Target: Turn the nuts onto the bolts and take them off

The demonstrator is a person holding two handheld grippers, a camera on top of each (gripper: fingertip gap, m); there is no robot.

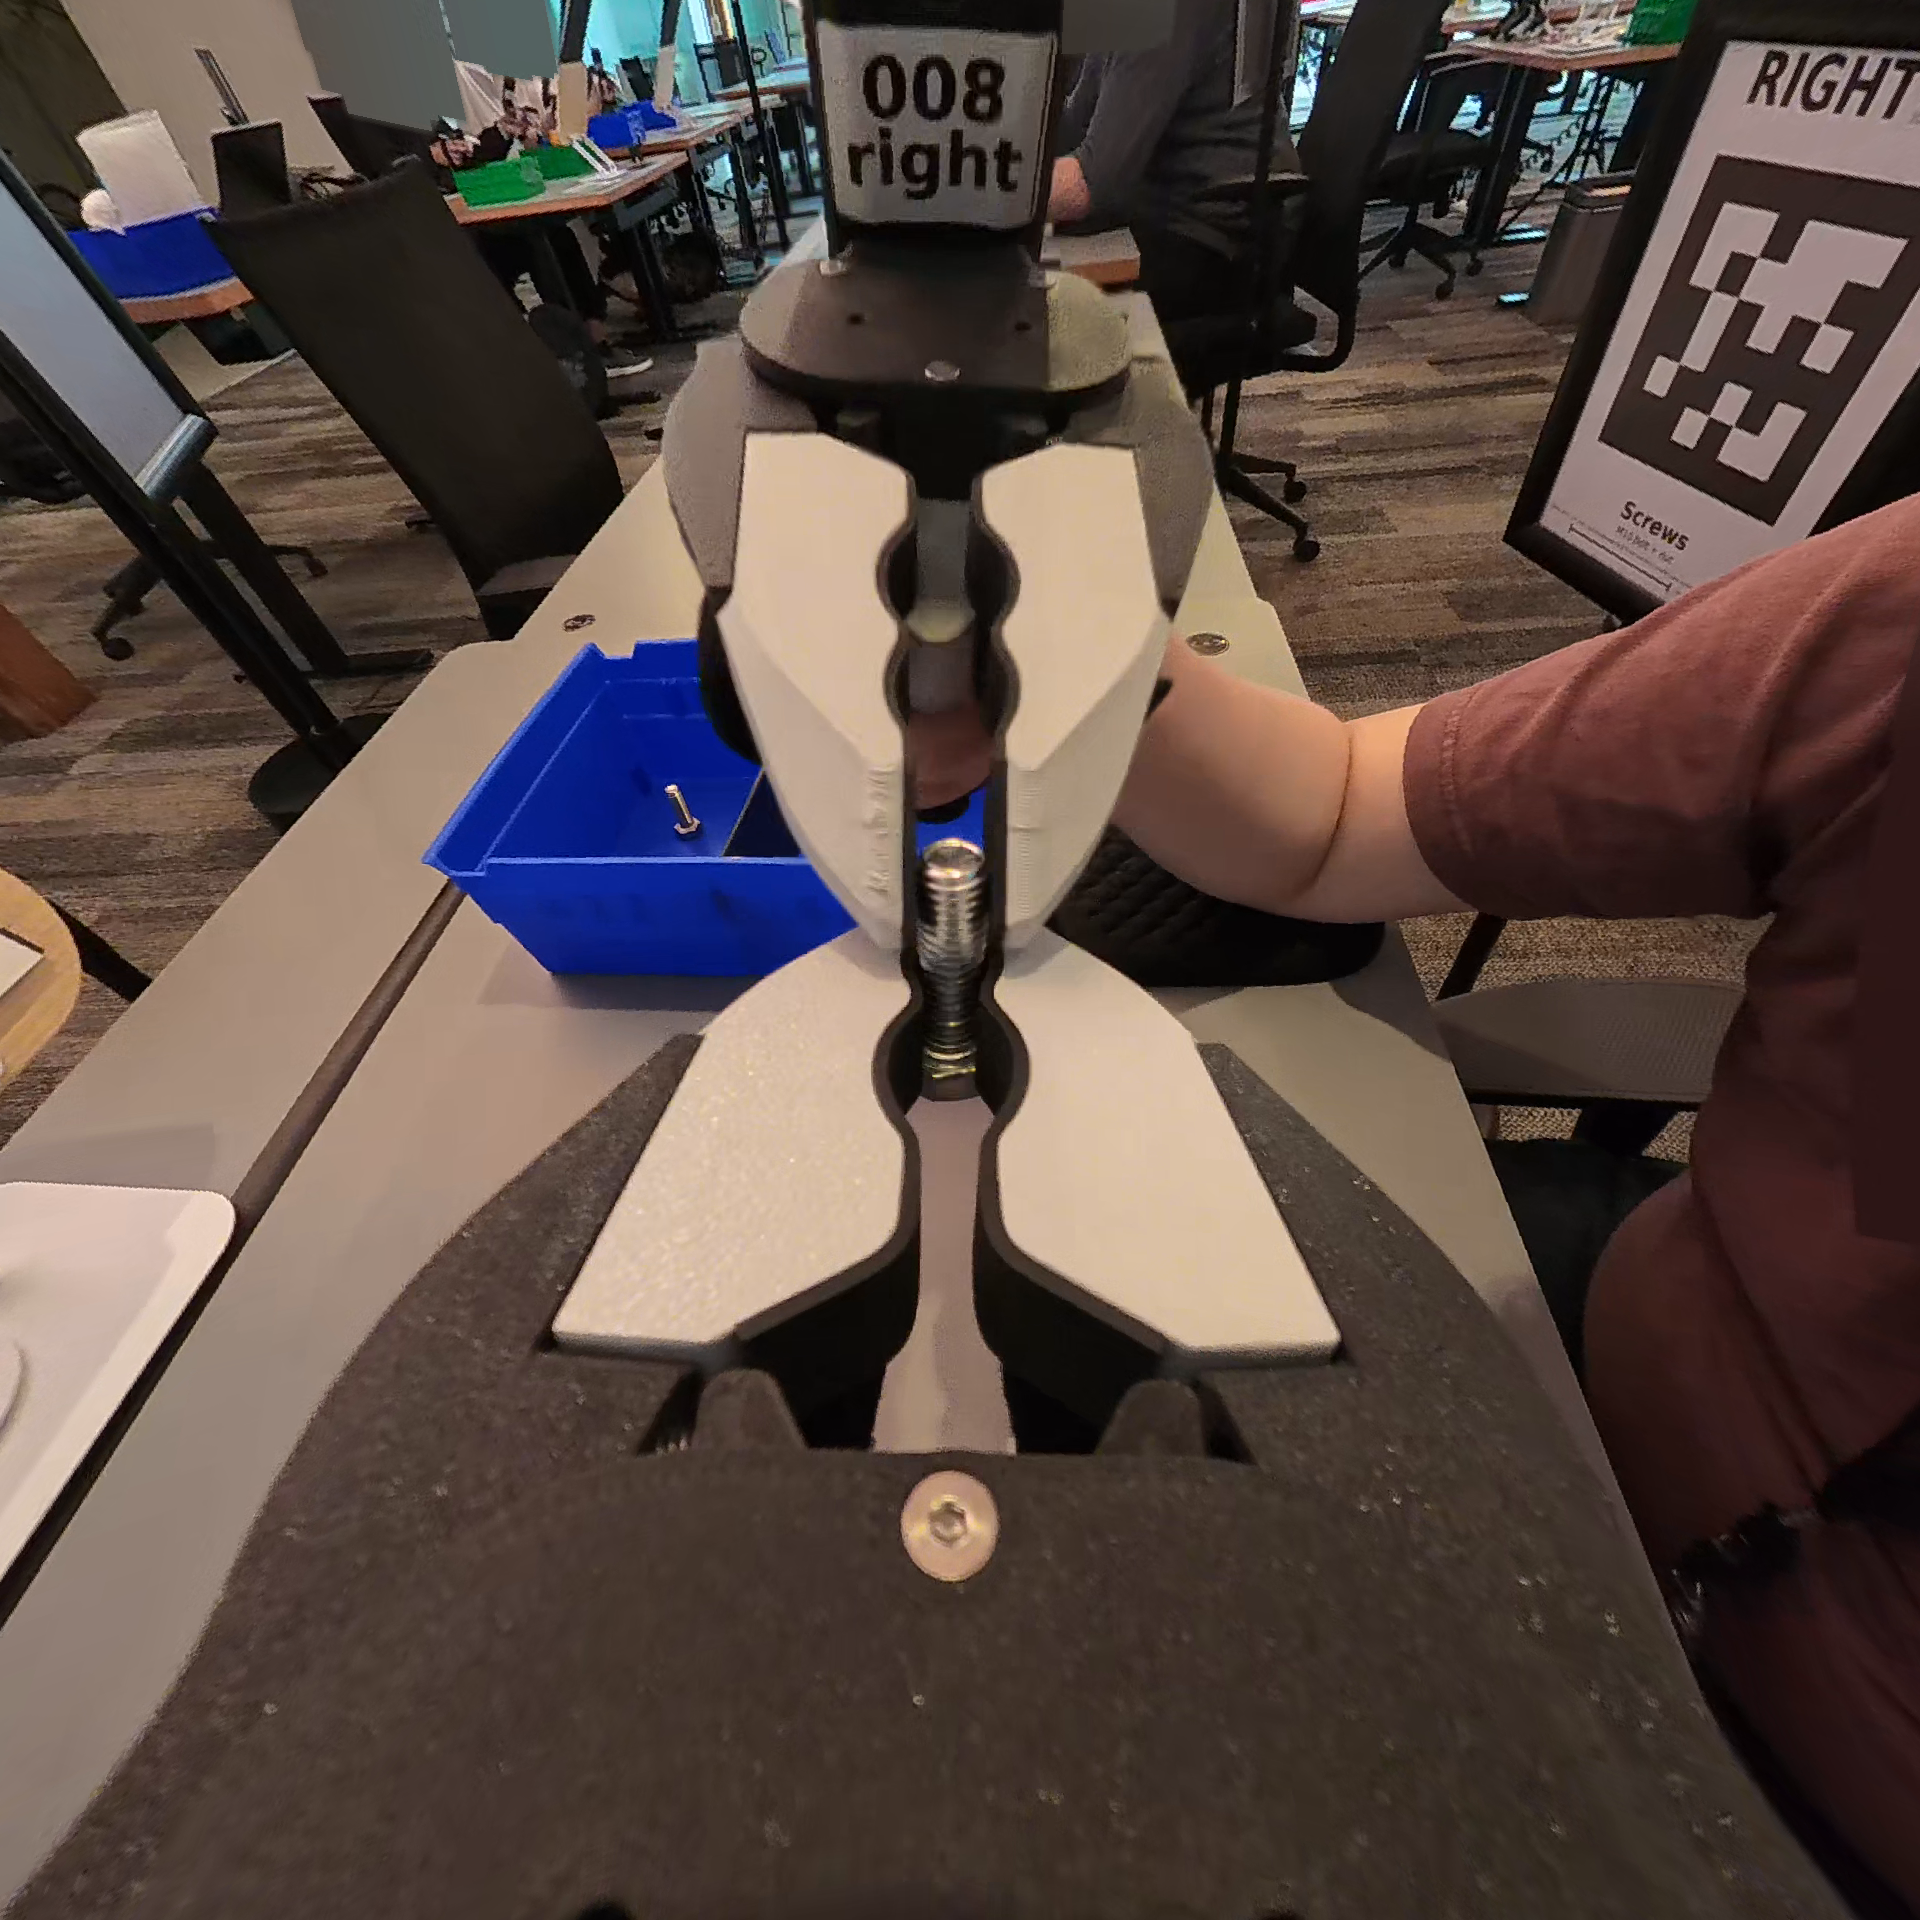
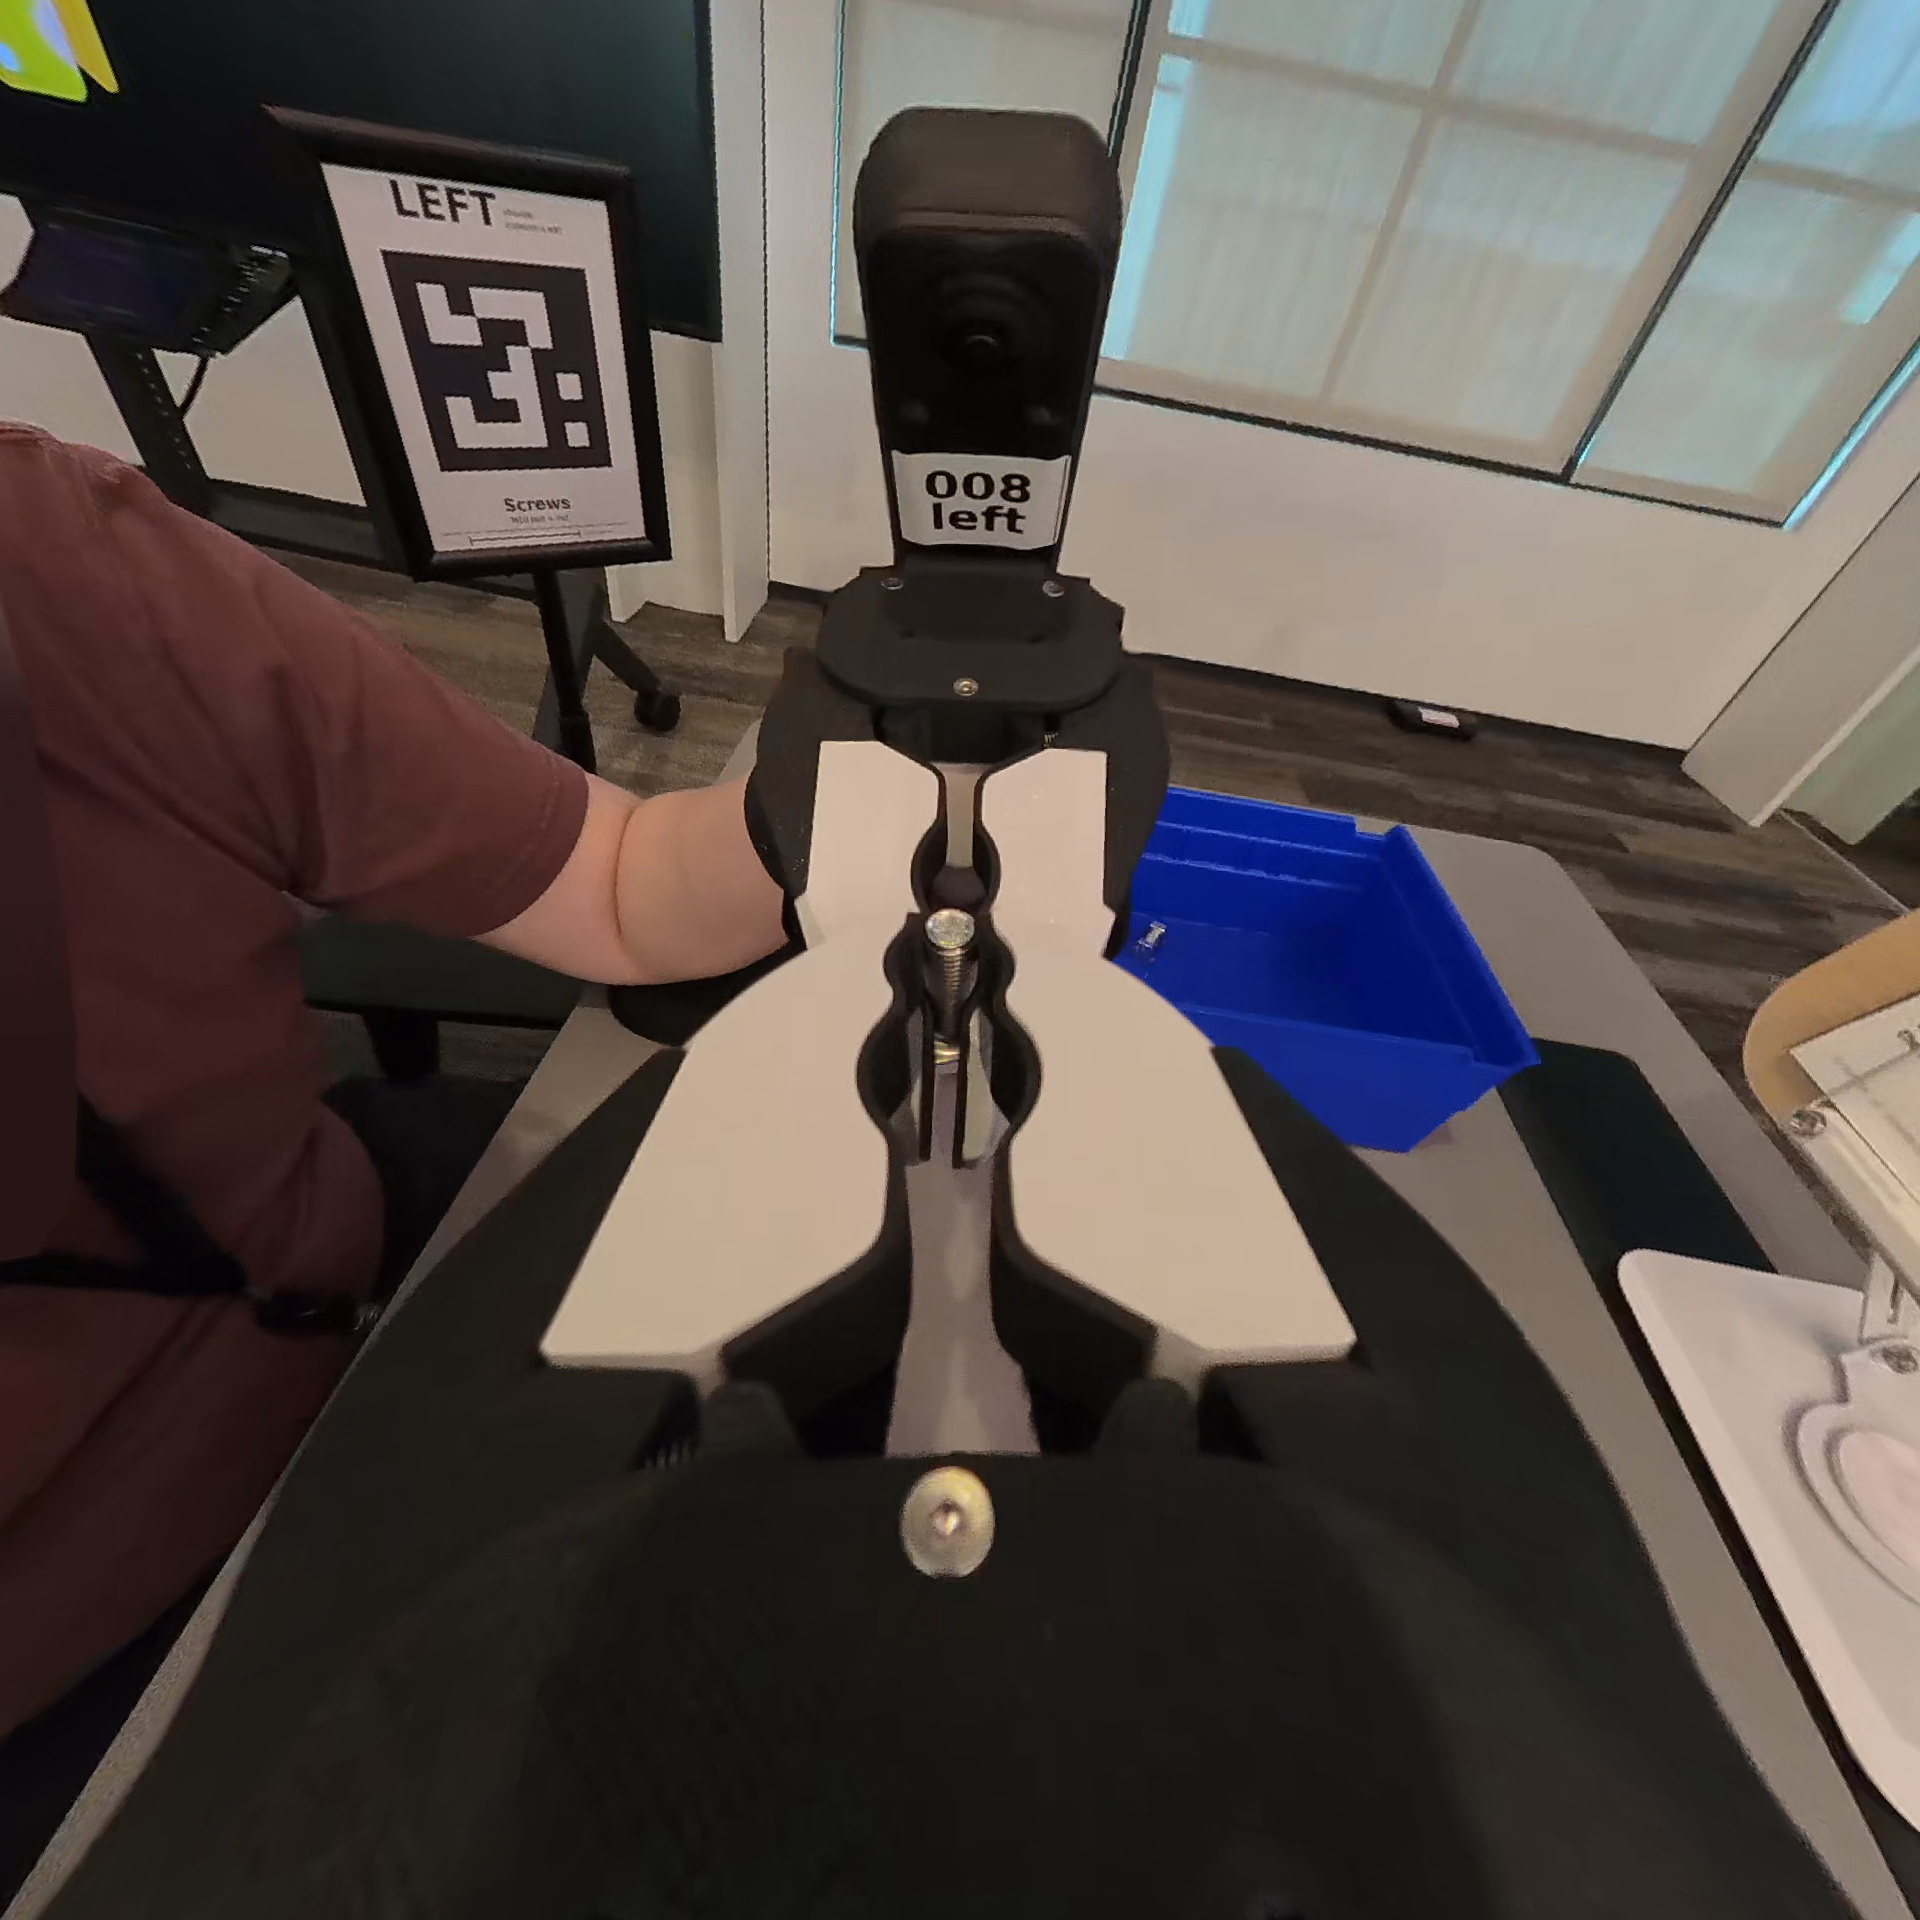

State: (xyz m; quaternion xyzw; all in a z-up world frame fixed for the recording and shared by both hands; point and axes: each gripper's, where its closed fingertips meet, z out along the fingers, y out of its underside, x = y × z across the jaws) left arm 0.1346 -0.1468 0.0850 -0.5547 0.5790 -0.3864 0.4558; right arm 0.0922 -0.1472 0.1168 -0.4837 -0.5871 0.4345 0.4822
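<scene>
My two grippers face each other tip to tip above the grey table [image 1: 312,1039]. A silver threaded bolt [image 1: 951,935] runs between them. My left gripper [image 1: 951,982] is shut on the bolt's shaft, with a brass-coloured end sitting in its notch. My right gripper [image 1: 951,914] meets it from the far side, its fingertips around the bolt's free end. In the right wrist view, my right gripper [image 2: 951,966] is shut on a brass-coloured nut [image 2: 948,1055] on the bolt [image 2: 948,982]. The left gripper [image 2: 953,914] holds the far end.
A blue bin [image 1: 582,894] stands on the table behind the grippers and holds a spare bolt [image 1: 681,810]; the bin also shows in the right wrist view [image 2: 1330,1039]. A white tray [image 2: 1714,1455] lies at the table edge. A person's arm [image 1: 1299,810] reaches in. Framed signs [image 2: 499,353] stand nearby. One gripper's finger ends stand about 4 cm off the other's.
</scene>
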